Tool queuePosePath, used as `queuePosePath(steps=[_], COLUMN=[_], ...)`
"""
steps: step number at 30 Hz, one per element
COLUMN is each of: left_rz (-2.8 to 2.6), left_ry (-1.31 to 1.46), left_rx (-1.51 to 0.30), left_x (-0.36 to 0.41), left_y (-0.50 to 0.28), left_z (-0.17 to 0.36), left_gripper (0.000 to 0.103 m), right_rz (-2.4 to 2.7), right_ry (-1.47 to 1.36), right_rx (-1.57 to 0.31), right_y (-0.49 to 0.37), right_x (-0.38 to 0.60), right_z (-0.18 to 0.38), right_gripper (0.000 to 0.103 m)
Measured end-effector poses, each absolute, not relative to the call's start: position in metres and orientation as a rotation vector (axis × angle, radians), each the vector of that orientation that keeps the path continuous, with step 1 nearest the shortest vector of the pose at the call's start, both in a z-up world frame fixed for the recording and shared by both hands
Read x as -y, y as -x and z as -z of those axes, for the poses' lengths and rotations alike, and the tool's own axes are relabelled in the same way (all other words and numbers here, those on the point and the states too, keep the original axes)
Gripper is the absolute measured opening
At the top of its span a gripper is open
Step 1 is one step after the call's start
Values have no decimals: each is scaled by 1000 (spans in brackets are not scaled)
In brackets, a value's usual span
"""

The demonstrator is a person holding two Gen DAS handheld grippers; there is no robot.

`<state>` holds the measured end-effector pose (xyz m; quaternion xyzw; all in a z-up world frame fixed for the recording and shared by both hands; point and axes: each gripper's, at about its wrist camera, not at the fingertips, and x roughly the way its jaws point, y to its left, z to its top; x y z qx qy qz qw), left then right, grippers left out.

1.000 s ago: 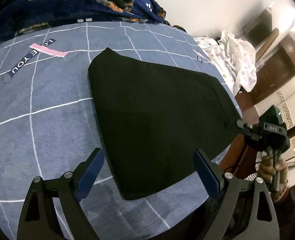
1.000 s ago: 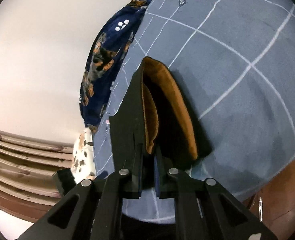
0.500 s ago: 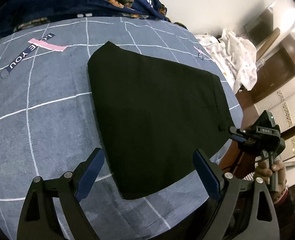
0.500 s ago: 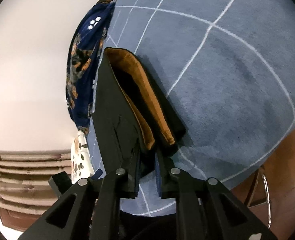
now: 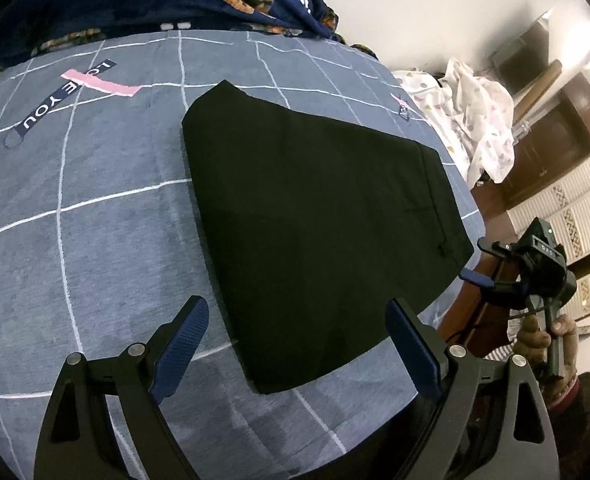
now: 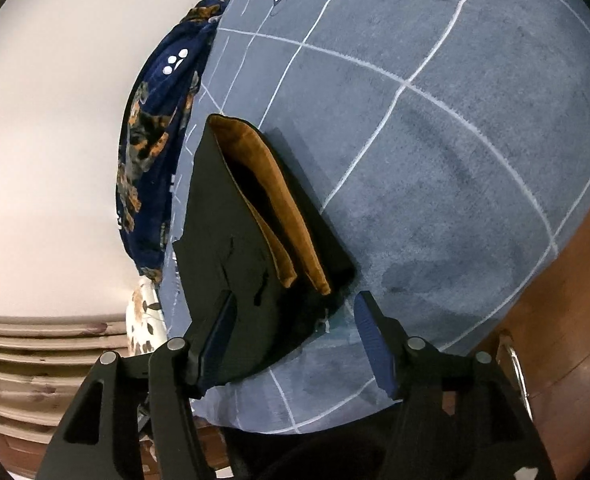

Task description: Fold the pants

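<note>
The black pants (image 5: 315, 216) lie folded flat on the blue-grey checked bed cover (image 5: 95, 240). My left gripper (image 5: 295, 340) is open and empty, hovering over the near corner of the pants. My right gripper (image 6: 295, 328) is open at the waistband corner, with its fingers astride the edge and not clamping it. The right wrist view shows the stacked pants (image 6: 231, 264) edge-on, with an orange-brown lining (image 6: 271, 200) between the layers. The right gripper also shows in the left wrist view (image 5: 483, 264), open beside the right corner of the pants.
A dark blue floral blanket (image 5: 155, 4) lies bunched along the far side of the bed. A white spotted cloth (image 5: 471, 120) is heaped at the far right. The bed edge and brown wooden frame (image 6: 567, 320) run close to the right gripper.
My right gripper was shut on the waistband corner and has opened, letting the pants lie on the bed. The left gripper has stayed open above the near corner.
</note>
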<state>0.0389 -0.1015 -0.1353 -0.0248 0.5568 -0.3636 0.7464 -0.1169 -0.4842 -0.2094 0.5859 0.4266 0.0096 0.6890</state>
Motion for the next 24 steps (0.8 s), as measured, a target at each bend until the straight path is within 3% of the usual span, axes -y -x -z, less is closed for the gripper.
queuePosePath(steps=[2,4,5,6,14,19,22,24], left_rz=[793,790,790,788,763,763,765,776], left_ry=[57,59,59,59,96,104,102,98], left_rx=[-1222,-1226,-1225,-1223,-1226,-1227,-1250,-1239], left_x=[101,100,100,99,93,93,94,95], left_y=[-39,-38,-38,-38,-42,-44,-43,-43], left_z=[137,137,137,137,137,141,148,148], left_gripper=[90,90,90,90,90,90,90,90], right_rz=[-48,-43,-40,-44,-207,-110,-141,-142], right_ry=[-1325,-1297,-1269,-1223,-1109,-1248,-1247,-1203], right_rx=[-955,-962,-970,-973,-817,-924,-910,-930], right_y=[113,108,104,99,80,91,89,87], right_x=[483,480,479,477,468,494,498,499], right_z=[211,208,206,201,163,232,229,221], right_gripper=[60,50,31,19,17,17,18,23])
